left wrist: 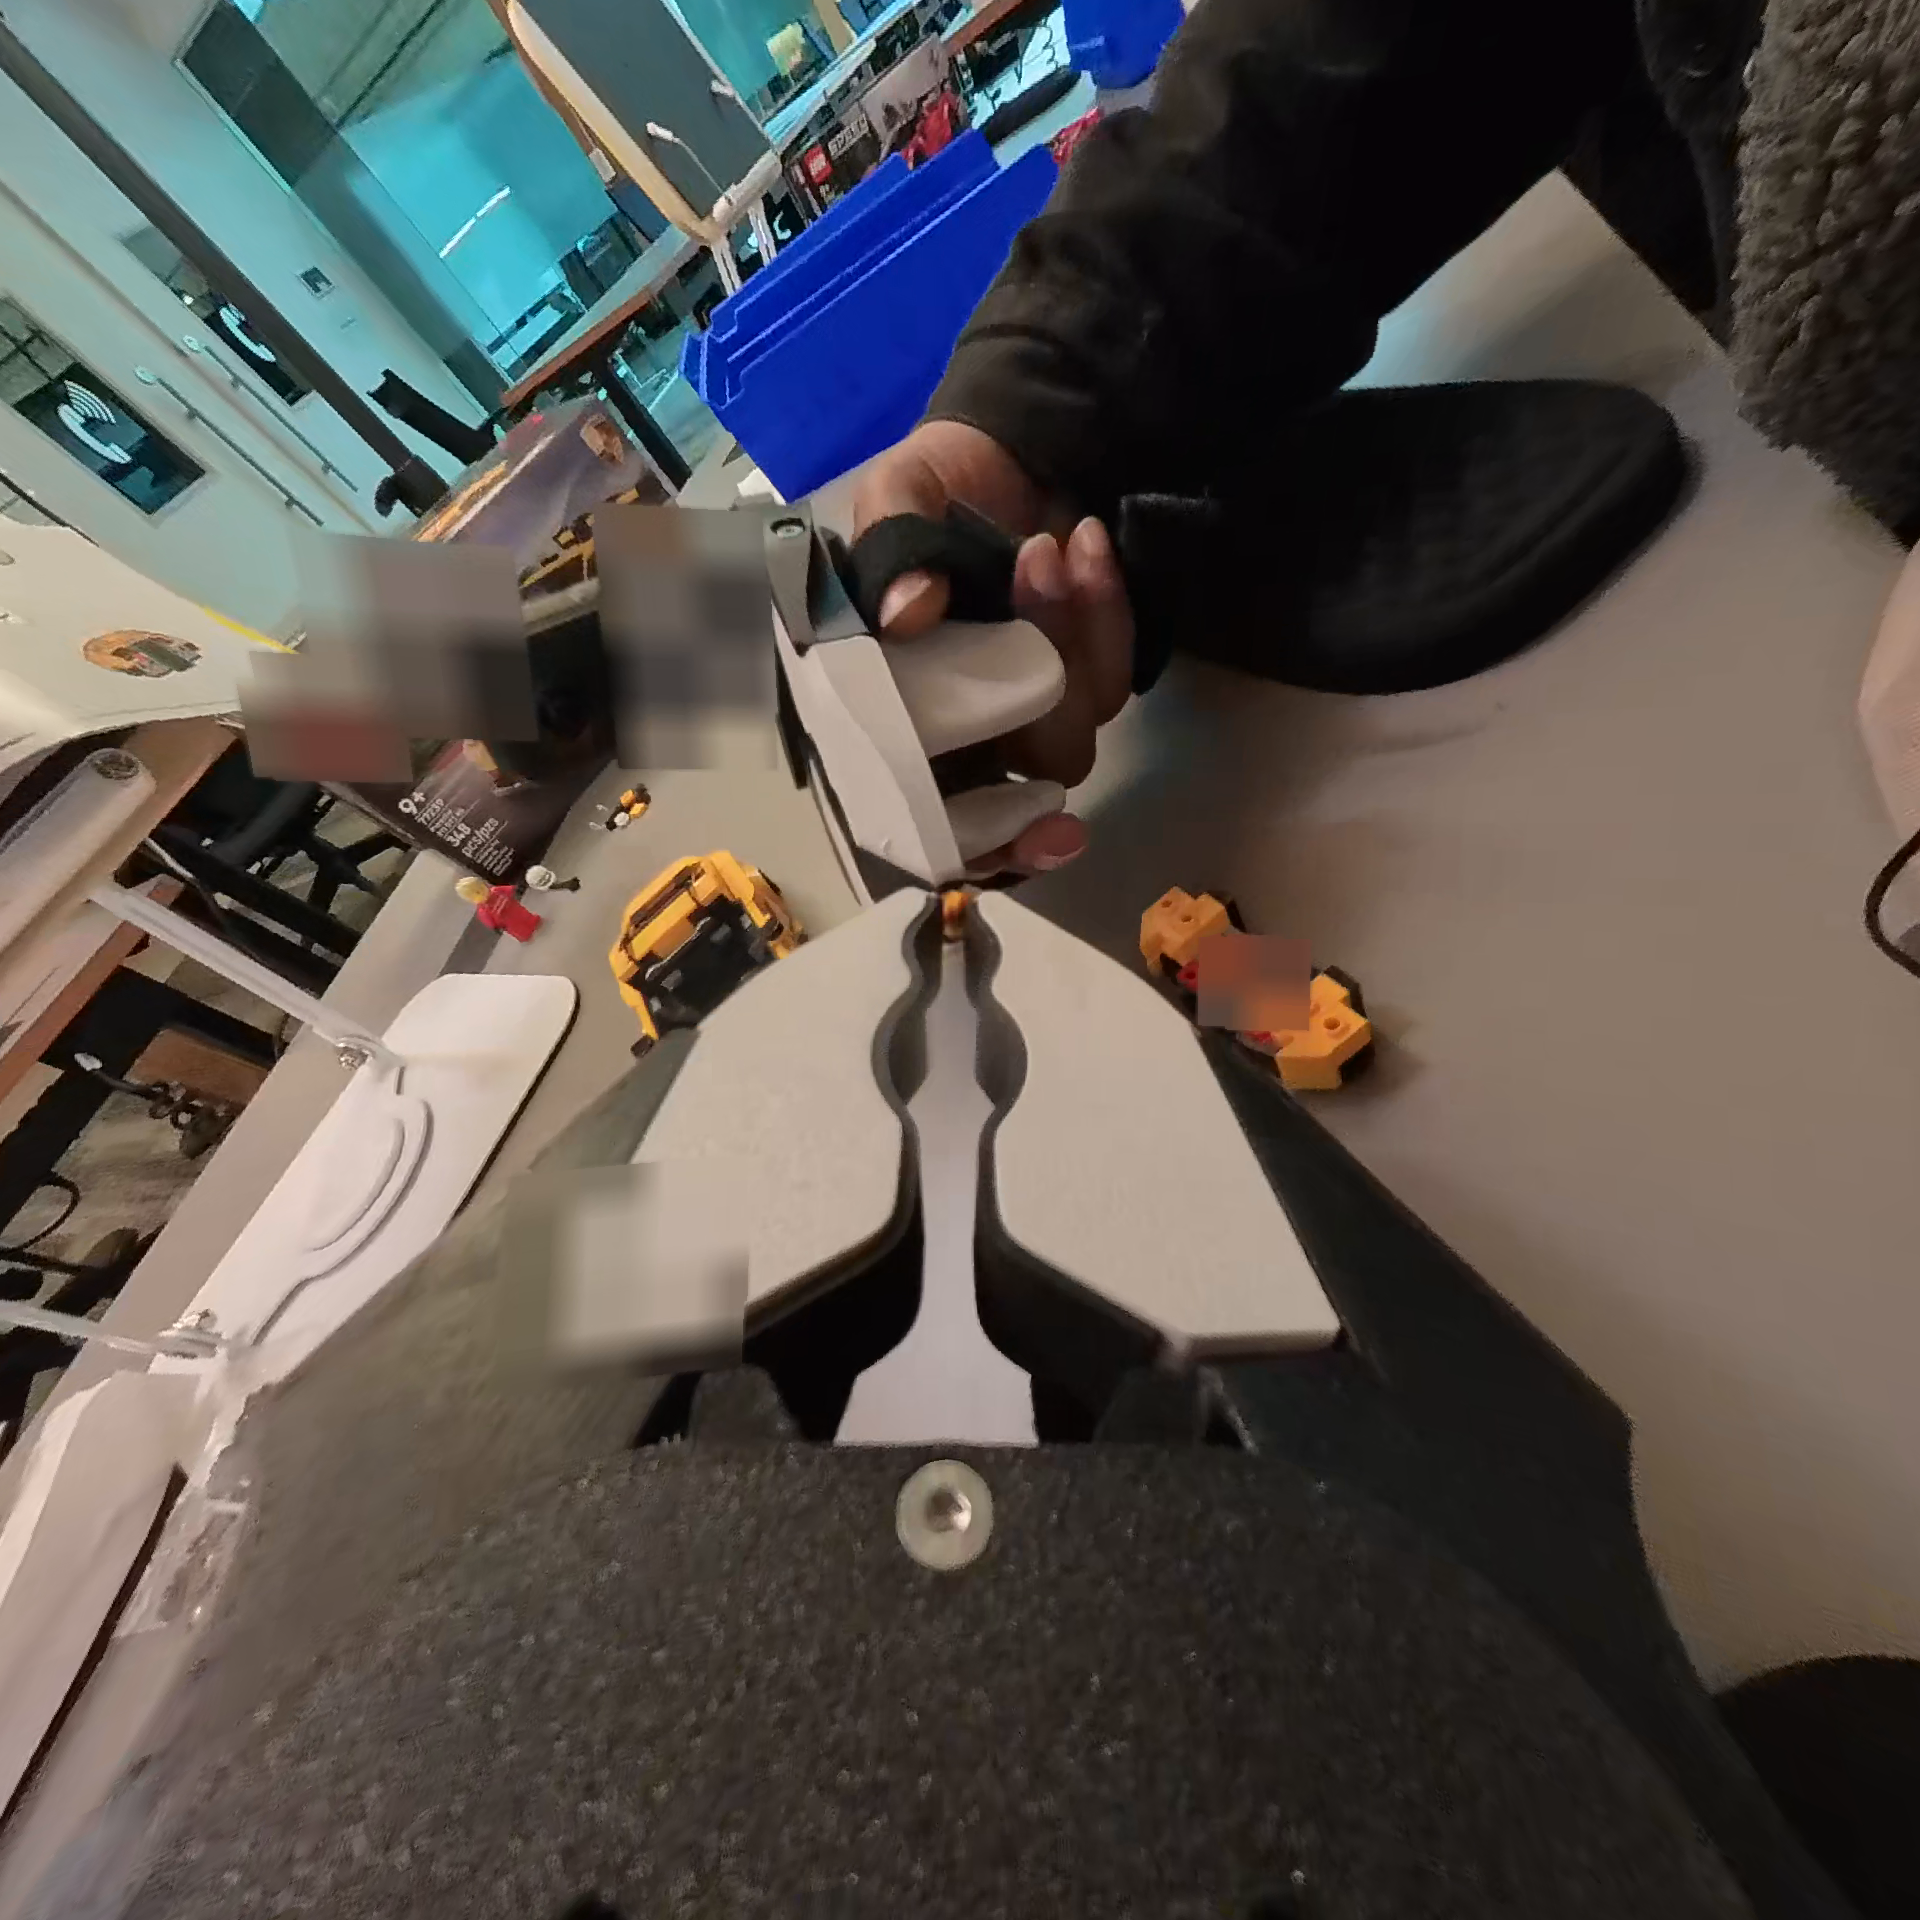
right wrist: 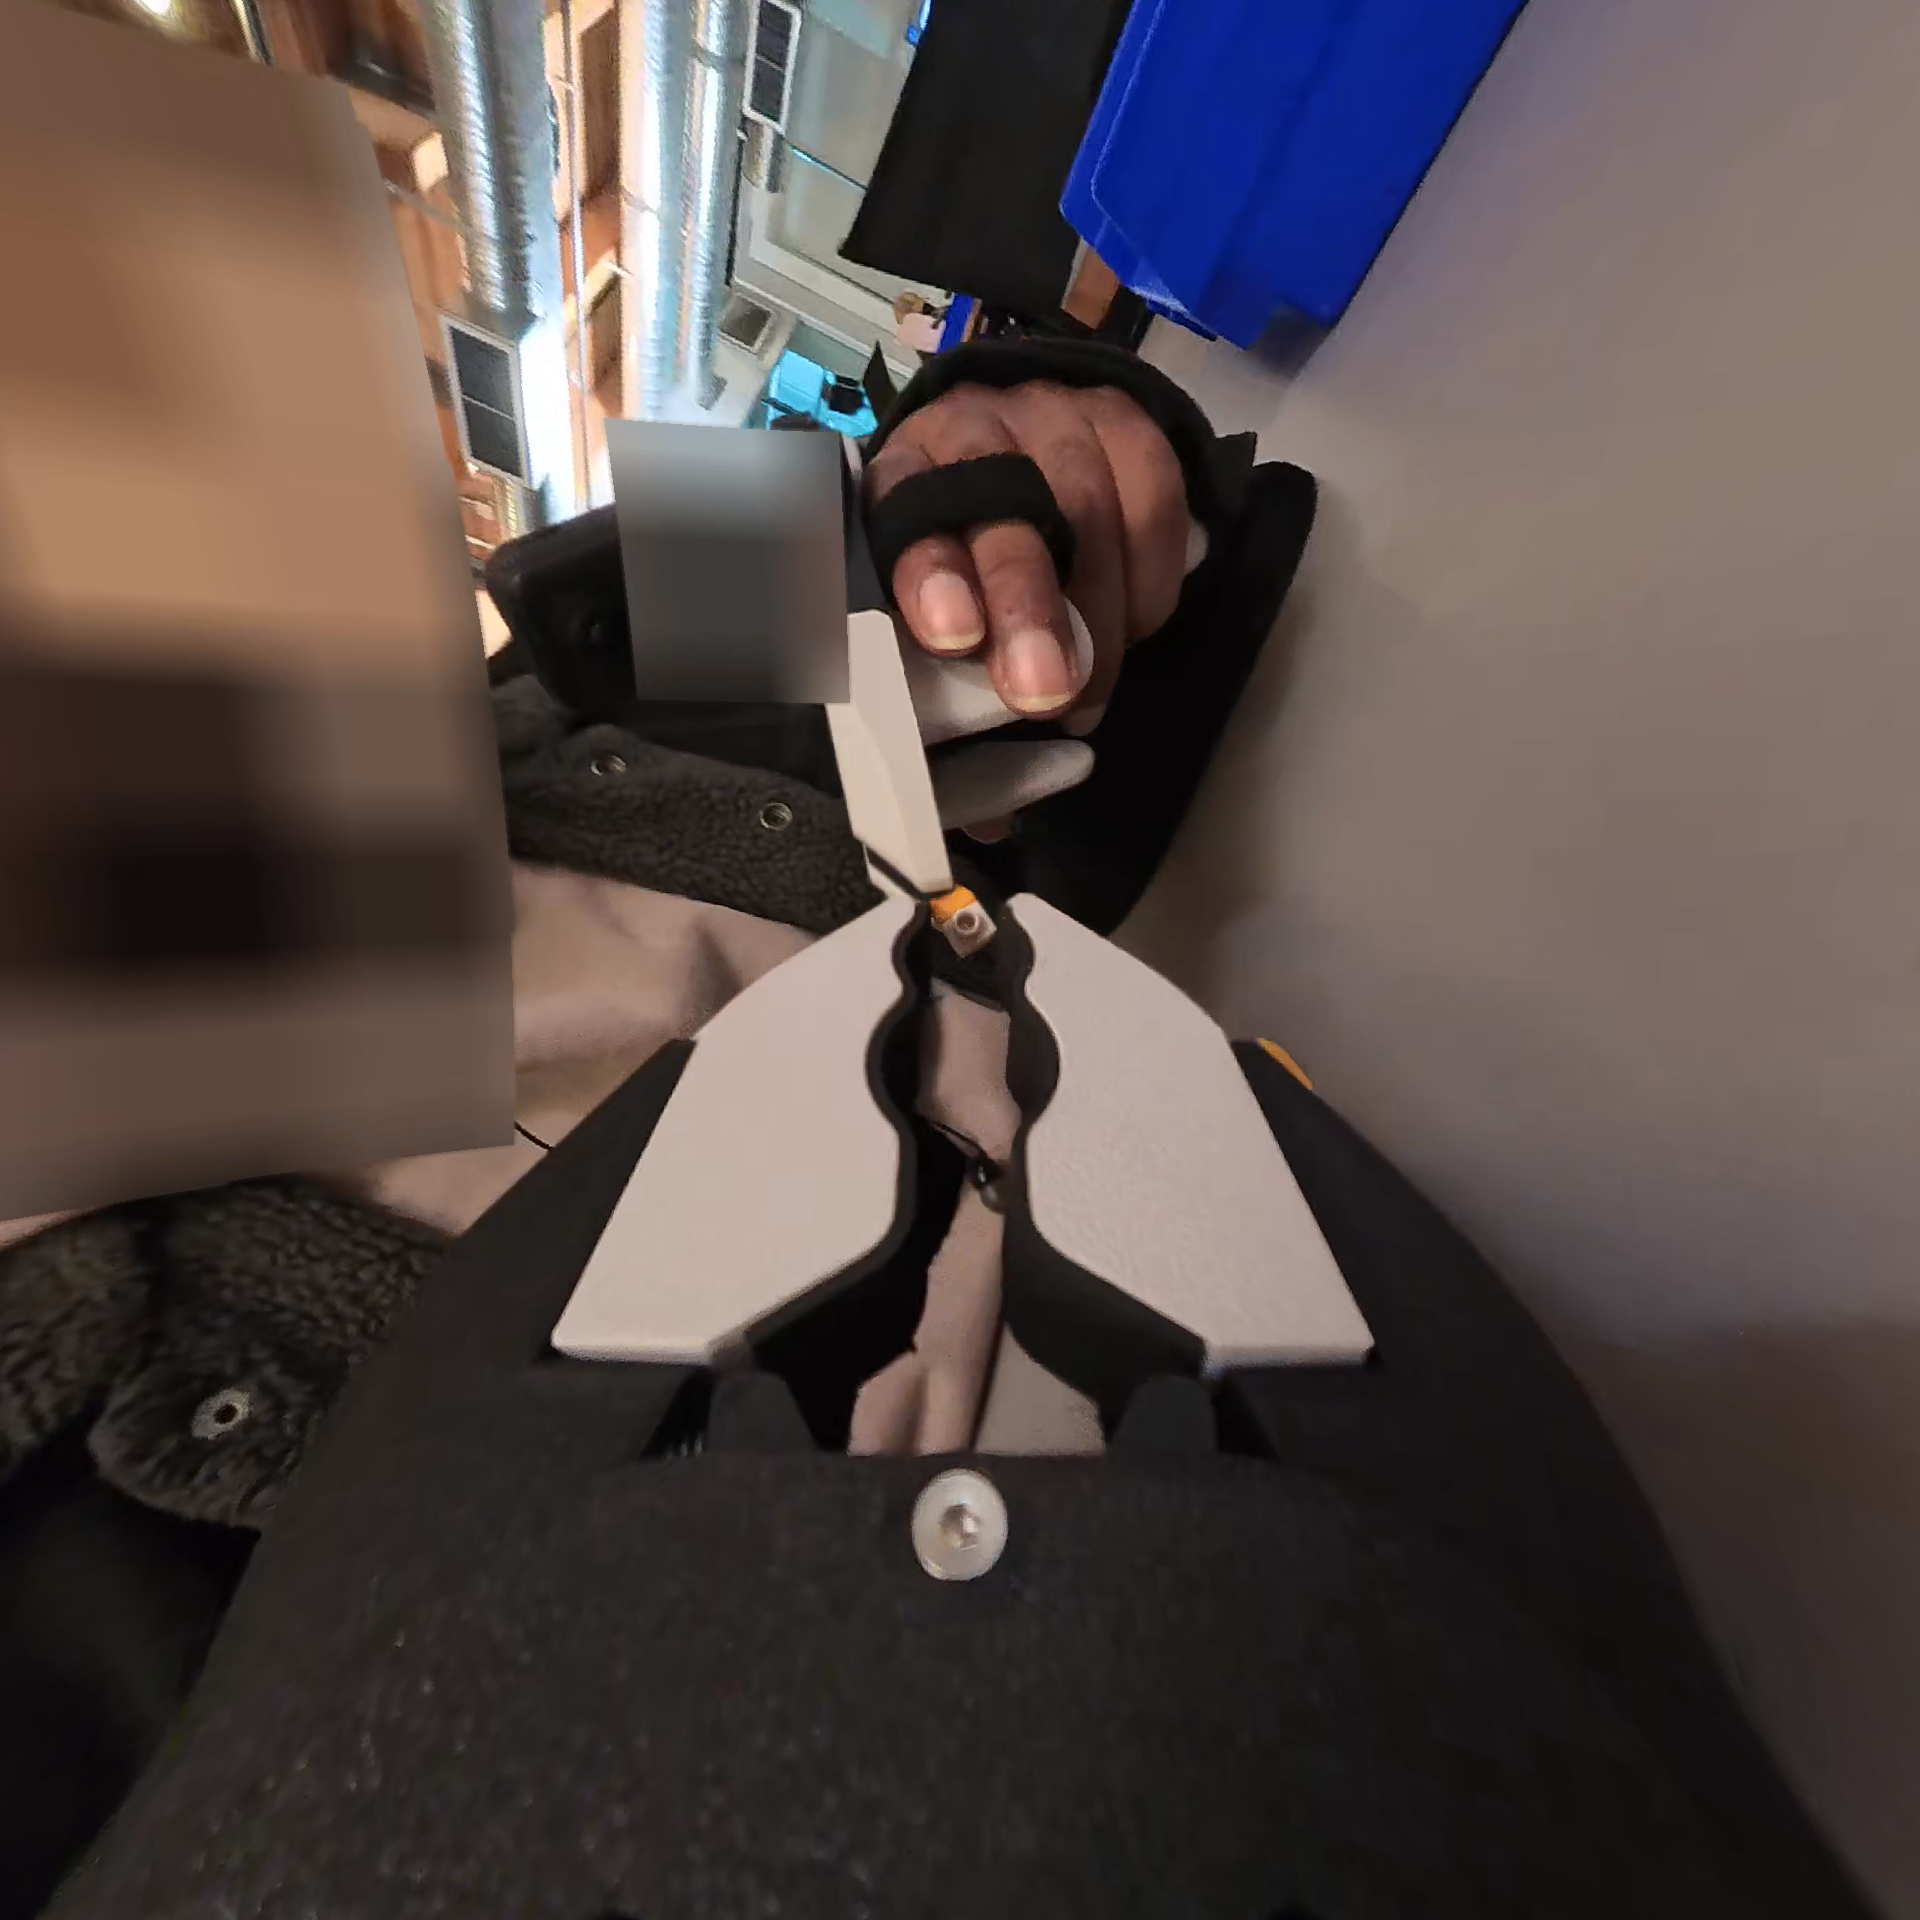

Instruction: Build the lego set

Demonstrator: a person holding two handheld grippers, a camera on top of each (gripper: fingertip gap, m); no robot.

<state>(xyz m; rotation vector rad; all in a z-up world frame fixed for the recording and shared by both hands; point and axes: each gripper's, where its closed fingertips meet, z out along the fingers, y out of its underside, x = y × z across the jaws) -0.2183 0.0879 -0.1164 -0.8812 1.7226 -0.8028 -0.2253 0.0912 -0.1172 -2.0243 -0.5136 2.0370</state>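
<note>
On the grey table (left wrist: 1558,1039), left to right in the left wrist view: one red figure (left wrist: 509,912) lying flat, one small white-headed bit (left wrist: 548,879) beside it, one tiny yellow-and-white pair of parts (left wrist: 627,808) further back, one yellow and black car body (left wrist: 698,940), and one orange and black chassis piece (left wrist: 1262,982), partly covered by a blur patch. One dark set box (left wrist: 488,821) stands behind the figure, and one blue bin (left wrist: 883,312) sits at the far side.

Two tools meet tip to tip above the table. The left tool (left wrist: 953,912) is pressed together on a tiny orange piece (left wrist: 953,914). In the right wrist view the right tool (right wrist: 961,923) pinches a small orange-and-grey piece (right wrist: 961,914), with the left tool's tips touching the same piece. Whether these are one brick or two joined cannot be told.

Each tool is held by one hand, the right hand (left wrist: 997,623) and the left hand (right wrist: 1029,540), each with a black strap across the fingers.
</note>
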